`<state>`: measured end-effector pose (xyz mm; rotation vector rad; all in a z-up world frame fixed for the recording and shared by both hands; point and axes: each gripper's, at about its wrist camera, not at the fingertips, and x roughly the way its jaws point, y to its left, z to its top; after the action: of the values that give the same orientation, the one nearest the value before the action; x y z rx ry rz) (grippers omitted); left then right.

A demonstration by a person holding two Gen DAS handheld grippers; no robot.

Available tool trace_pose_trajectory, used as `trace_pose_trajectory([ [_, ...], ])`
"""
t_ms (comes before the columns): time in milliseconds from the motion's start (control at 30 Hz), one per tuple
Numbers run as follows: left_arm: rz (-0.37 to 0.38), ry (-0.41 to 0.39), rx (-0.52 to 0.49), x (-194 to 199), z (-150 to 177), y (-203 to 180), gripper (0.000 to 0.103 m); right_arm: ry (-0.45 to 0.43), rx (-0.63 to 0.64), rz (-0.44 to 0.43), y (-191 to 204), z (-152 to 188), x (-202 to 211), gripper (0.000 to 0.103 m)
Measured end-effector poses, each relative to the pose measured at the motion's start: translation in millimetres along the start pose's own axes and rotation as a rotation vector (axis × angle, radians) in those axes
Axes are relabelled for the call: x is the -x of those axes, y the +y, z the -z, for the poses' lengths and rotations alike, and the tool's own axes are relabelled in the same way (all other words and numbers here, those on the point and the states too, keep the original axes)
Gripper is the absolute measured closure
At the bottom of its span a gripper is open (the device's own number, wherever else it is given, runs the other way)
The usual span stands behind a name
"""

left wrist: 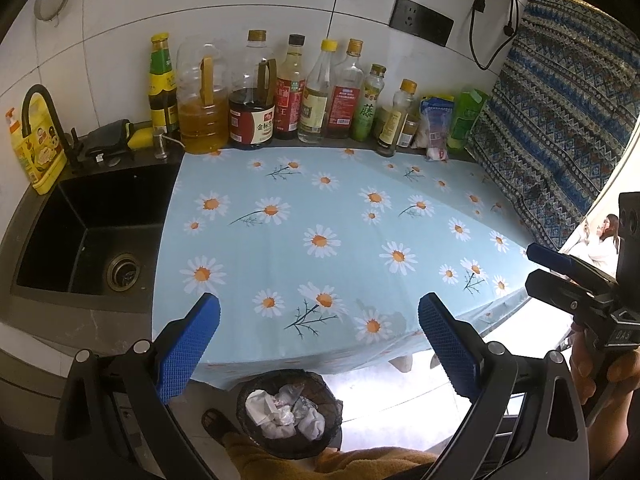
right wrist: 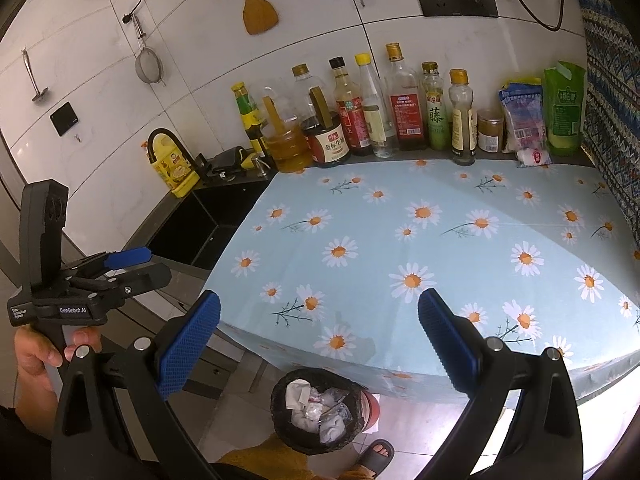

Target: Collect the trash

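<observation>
A black mesh waste bin stands on the floor below the counter's front edge and holds several crumpled white papers. It also shows in the right wrist view. My left gripper is open and empty above the bin and the daisy-print cloth. My right gripper is open and empty over the same cloth. Each gripper shows in the other's view, the right one at the right and the left one at the left. No loose trash shows on the cloth.
A row of sauce and oil bottles and packets lines the back wall. A black sink with a faucet and a yellow detergent jug lies left. A patterned cloth hangs right. A sandalled foot stands by the bin.
</observation>
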<state>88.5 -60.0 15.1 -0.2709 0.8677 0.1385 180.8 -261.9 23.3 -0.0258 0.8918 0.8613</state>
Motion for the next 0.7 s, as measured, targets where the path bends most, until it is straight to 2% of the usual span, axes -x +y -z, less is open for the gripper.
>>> trace_pose_trajectory([
  [700, 0.006, 0.006, 0.004, 5.5, 5.2, -3.9, 0.007, -0.006, 0.0, 0.002, -0.1, 1.6, 2.7, 0.005],
])
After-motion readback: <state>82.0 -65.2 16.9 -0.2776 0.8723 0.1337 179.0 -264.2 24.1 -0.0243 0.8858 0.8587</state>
